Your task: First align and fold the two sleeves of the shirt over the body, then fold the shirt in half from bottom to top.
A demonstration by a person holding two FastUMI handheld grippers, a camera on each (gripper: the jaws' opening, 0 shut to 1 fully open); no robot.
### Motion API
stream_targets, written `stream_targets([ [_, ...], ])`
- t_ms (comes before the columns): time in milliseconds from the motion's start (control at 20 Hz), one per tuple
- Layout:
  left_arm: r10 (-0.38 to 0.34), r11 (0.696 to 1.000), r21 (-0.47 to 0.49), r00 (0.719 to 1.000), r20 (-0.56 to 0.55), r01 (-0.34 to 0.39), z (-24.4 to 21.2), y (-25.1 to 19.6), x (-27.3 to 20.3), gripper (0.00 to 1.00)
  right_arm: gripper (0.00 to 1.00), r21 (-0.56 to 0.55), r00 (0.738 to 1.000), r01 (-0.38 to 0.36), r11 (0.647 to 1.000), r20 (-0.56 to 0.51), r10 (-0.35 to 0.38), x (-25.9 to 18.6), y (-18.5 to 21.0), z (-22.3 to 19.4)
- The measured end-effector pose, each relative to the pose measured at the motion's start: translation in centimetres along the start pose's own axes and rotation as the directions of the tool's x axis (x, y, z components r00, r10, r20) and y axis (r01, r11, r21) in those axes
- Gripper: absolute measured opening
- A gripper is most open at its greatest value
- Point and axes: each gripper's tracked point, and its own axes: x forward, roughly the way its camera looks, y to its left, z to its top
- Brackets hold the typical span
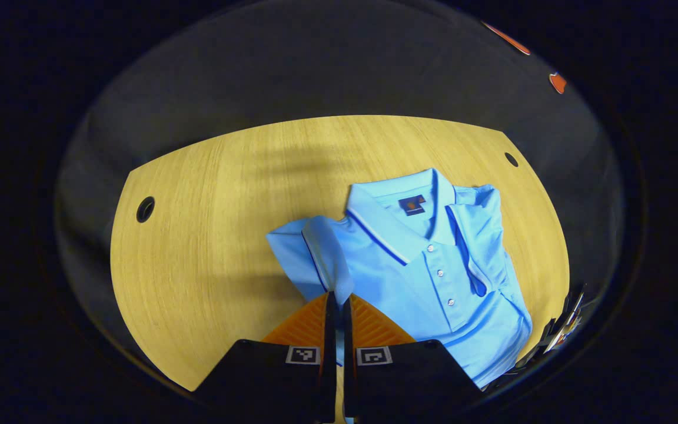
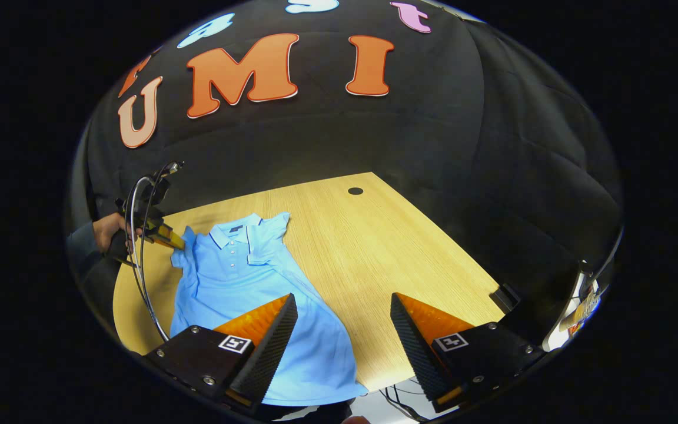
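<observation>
One light blue polo shirt [image 1: 427,277] lies on the wooden table [image 1: 198,235], front side up, with its collar toward the far edge. The left gripper view shows it from close: a soft knitted cloth, a collar with a thin dark line along its border, three small pale buttons [image 1: 439,273] in a row, and a dark square label inside the neck. In this view one sleeve [image 1: 480,235] is already folded over the chest, while the other sleeve [image 1: 315,253] stands up as a narrow fold between the fingers of the left gripper [image 1: 339,306], which are clenched on it, both ribbed pads pressing the cloth. The right gripper view shows what the first does not: the whole length of the shirt [image 2: 245,294], its hem reaching the near edge of the table [image 2: 374,247], and the left gripper [image 2: 168,238] farther off at the sleeve, held by a hand [image 2: 109,229] with a thin cable looping down. The right gripper [image 2: 344,318] hangs above the lower part of the shirt with its jaws wide apart, holding nothing. The table has a pale wood grain and small round holes [image 1: 145,208].
</observation>
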Motion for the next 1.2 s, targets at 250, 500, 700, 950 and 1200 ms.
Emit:
stream_targets([
  [250,-0.106,0.994,0.038,0.994,0.0,0.106,1.1,-5.8,1.4,0.1,0.97,0.033,0.999,0.036,0.999,-0.031,-0.035,-1.3,-1.0,-2.4],
  [500,-0.319,0.948,0.025,0.948,-0.001,0.318,0.9,-11.8,1.0,0.6,0.98,0.089,0.998,0.057,0.994,-0.044,-0.053,-1.8,-1.6,-3.7],
  [700,-0.327,0.945,0.03,0.945,0.017,0.327,-0.4,-11.5,-0.9,1.0,0.98,0.064,0.998,0.028,0.998,-0.066,-0.024,-1.3,-1.3,-4.2],
  [950,-0.291,0.956,0.055,0.955,0.063,0.288,-4.2,-8.5,-4.2,1.0,0.98,0.002,0.991,-0.052,0.999,-0.123,0.052,0.2,-0.3,-5.7],
  [1200,-0.222,0.975,0.001,0.973,0.068,0.222,-10.7,-6.7,-7.9,1.0,0.98,-0.059,0.975,-0.146,0.988,-0.178,0.134,1.2,0.0,-7.2],
])
